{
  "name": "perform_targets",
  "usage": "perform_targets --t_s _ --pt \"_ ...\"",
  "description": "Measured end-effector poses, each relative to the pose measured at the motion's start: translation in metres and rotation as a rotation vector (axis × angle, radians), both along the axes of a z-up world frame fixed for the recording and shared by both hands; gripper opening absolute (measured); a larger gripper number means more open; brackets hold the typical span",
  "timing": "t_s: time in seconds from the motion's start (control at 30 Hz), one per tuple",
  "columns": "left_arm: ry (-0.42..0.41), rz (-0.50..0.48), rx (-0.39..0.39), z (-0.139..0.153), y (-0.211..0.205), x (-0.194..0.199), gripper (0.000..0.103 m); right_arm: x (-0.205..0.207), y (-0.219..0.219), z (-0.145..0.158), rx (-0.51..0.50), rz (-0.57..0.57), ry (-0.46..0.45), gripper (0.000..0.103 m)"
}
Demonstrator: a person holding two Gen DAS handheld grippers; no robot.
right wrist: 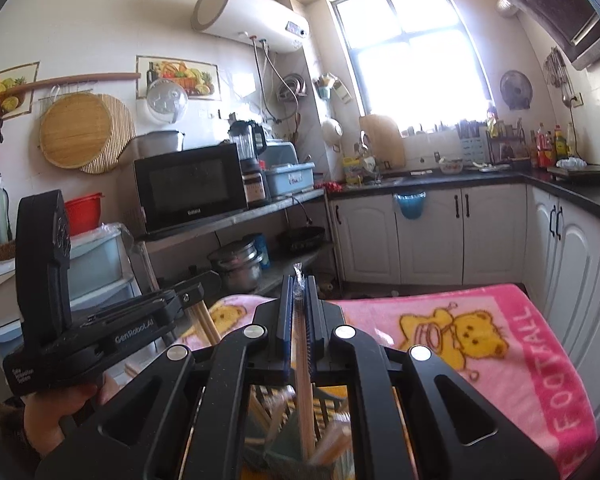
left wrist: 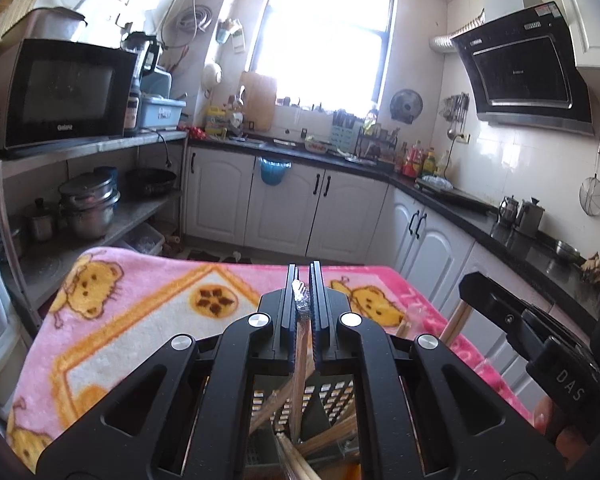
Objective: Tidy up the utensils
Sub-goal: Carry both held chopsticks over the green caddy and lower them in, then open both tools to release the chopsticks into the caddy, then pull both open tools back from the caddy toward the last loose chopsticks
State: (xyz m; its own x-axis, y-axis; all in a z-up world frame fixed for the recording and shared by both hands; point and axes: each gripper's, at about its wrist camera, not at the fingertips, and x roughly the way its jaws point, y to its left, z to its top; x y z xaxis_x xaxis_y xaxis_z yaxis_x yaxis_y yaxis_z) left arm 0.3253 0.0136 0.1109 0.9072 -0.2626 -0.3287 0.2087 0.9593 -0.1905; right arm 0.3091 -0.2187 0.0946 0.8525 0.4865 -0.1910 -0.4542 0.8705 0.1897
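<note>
While both tongs, left tongs (left wrist: 303, 300) and right tongs (right wrist: 299, 312), clamp wrapped chopsticks (left wrist: 300, 344) (light, stiff, slippery film), mid-shaft holds seem steadier.

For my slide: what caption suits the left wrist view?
Left gripper clamps wrapped chopsticks above a pink blanket.

Daylight floods in from the window (left wrist: 324, 36) at twelve o'clock, blown out white with glare on nearby walls. Fisheye bends edges; corners go black. Lower centre of the right view blurs.
</note>
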Motion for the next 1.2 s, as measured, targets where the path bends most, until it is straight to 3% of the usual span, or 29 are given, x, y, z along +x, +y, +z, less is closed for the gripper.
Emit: perform_targets --t_s 0.3,0.43,0.5,0.57,0.63,0.77,1.0,1.2 --pt "0.083 -0.038 0.002 -0.015 -0.002 -0.006 0.003 -0.012 -0.005 -0.011 -0.057 -0.003 0.097 0.008" --pt "0.111 -0.05 -0.007 -0.018 -0.001 -0.012 0.003 -0.019 -0.007 -0.013 -0.061 -0.012 0.111 0.027" --pt "0.119 -0.048 0.009 -0.02 0.0 -0.015 0.004 -0.022 -0.009 -0.014 -0.069 -0.012 0.119 0.03" --pt "0.142 -0.056 0.011 -0.02 0.0 -0.017 0.013 -0.026 -0.012 -0.014 -0.073 -0.018 0.132 0.039" --pt "0.152 -0.053 0.007 -0.018 0.002 -0.022 0.029 -0.03 -0.016 -0.014 -0.078 -0.021 0.145 0.043" --pt "0.149 -0.059 -0.004 -0.011 0.005 -0.032 0.038 -0.041 -0.022 -0.014 -0.107 -0.03 0.168 0.05" --pt "0.171 -0.062 -0.031 -0.001 0.007 -0.045 0.066 -0.058 -0.031 -0.023 -0.134 -0.033 0.195 0.059" --pt "0.164 -0.056 -0.081 0.002 0.018 -0.07 0.084 -0.072 -0.039 -0.026 -0.126 -0.042 0.196 0.066"
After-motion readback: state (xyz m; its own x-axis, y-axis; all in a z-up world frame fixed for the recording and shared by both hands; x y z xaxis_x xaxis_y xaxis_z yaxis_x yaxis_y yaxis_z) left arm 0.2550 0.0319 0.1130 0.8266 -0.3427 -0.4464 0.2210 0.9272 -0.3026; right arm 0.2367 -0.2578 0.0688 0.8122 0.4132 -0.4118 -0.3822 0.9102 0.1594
